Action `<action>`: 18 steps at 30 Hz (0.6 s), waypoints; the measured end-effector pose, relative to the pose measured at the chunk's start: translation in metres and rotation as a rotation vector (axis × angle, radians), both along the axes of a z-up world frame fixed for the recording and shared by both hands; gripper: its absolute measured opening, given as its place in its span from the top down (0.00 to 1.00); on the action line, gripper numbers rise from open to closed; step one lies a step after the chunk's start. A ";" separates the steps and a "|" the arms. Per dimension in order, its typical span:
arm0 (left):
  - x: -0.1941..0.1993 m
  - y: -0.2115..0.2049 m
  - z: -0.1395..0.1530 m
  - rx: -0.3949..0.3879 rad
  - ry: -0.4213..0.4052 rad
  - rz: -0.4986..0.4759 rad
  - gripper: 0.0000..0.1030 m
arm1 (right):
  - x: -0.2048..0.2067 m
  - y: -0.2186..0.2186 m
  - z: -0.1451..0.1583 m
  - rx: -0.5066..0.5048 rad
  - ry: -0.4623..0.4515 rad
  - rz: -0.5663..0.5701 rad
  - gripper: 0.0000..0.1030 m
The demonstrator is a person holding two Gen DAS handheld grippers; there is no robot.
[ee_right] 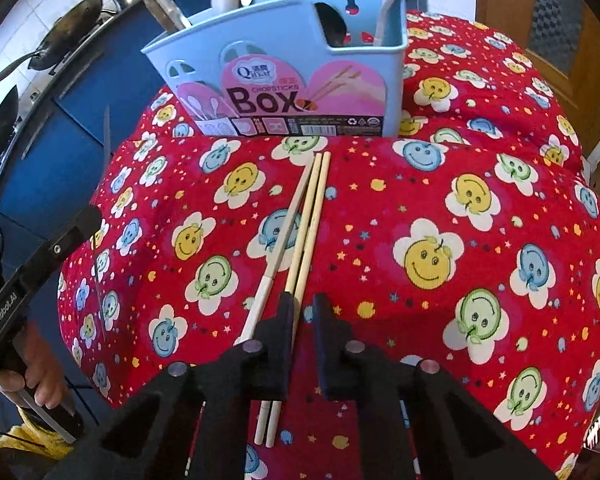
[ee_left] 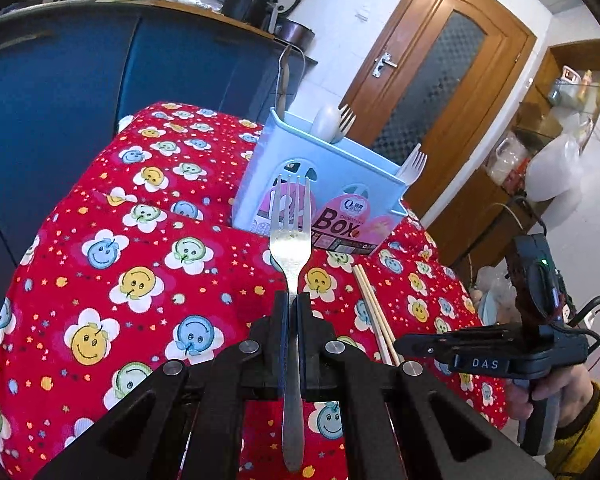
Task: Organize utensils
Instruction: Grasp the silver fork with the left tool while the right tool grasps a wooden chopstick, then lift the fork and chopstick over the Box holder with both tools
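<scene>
A shiny metal fork [ee_left: 290, 240] is held up off the worktop by the left gripper [ee_left: 293, 300]. The two black fingers [ee_left: 306, 320] are shut tight on the thin handle, and the prongs are pointed up toward a light blue plastic box with a pink "Box" sticker [ee_left: 268, 148]. The box is stood at the far side of the worktop, which is covered by a red cloth with smiley flowers [ee_right: 420, 200]. A white spoon [ee_left: 326, 120] and another metal fork [ee_left: 346, 118] are kept in the back part of the box, and a white plastic fork [ee_left: 414, 164] is stuck in the corner on the right. Three pale wooden chopsticks [ee_right: 312, 216] are laid flat on the cloth, close together, just in front of the box, with their far ends pointed at it. The right gripper [ee_right: 304, 308] is held low over the near ends of the chopsticks. Its fingers [ee_right: 326, 320] are set a little apart, and red cloth is seen in the gap. Two of the chopsticks are partly hidden under its left finger, and nothing is seen squeezed between the fingers.
</scene>
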State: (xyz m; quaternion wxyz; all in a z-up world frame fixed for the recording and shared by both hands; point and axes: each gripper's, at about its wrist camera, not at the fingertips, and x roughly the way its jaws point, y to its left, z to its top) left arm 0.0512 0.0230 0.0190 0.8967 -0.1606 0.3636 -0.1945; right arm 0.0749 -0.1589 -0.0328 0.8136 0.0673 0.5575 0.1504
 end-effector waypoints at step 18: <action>-0.003 0.002 0.005 -0.005 -0.029 -0.001 0.96 | 0.034 0.047 -0.004 -0.243 0.103 0.105 0.90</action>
